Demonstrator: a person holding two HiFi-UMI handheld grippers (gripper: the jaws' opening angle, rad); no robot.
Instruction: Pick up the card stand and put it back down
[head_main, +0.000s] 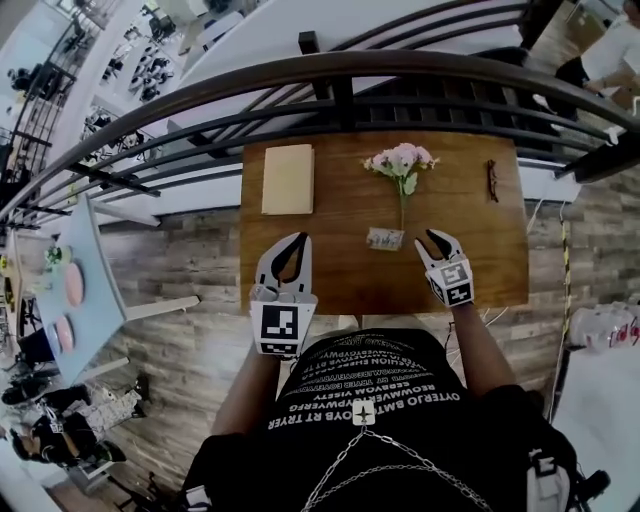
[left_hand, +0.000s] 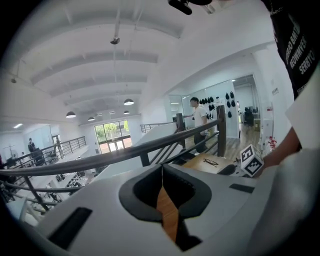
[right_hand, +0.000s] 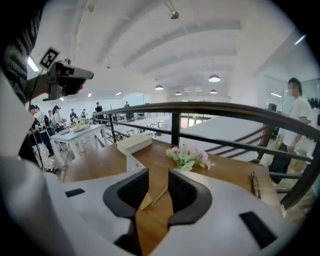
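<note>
The card stand (head_main: 385, 238) is a small patterned card standing on the wooden table (head_main: 330, 270), at the near end of a flower stem. My right gripper (head_main: 431, 237) hovers just right of it, apart from it, jaws open and empty. In the right gripper view the stand's white card (right_hand: 130, 162) shows edge-on just past the left jaw of that gripper (right_hand: 158, 176). My left gripper (head_main: 299, 240) is over the table's near left part, its fingertips together with nothing in them; in its own view the left gripper (left_hand: 161, 171) shows only a thin slit.
Pink flowers (head_main: 402, 160) lie beyond the stand. A beige book (head_main: 288, 178) is at the far left and folded glasses (head_main: 492, 180) at the far right. A dark railing (head_main: 330, 75) runs behind the table. A person stands past the railing at the right.
</note>
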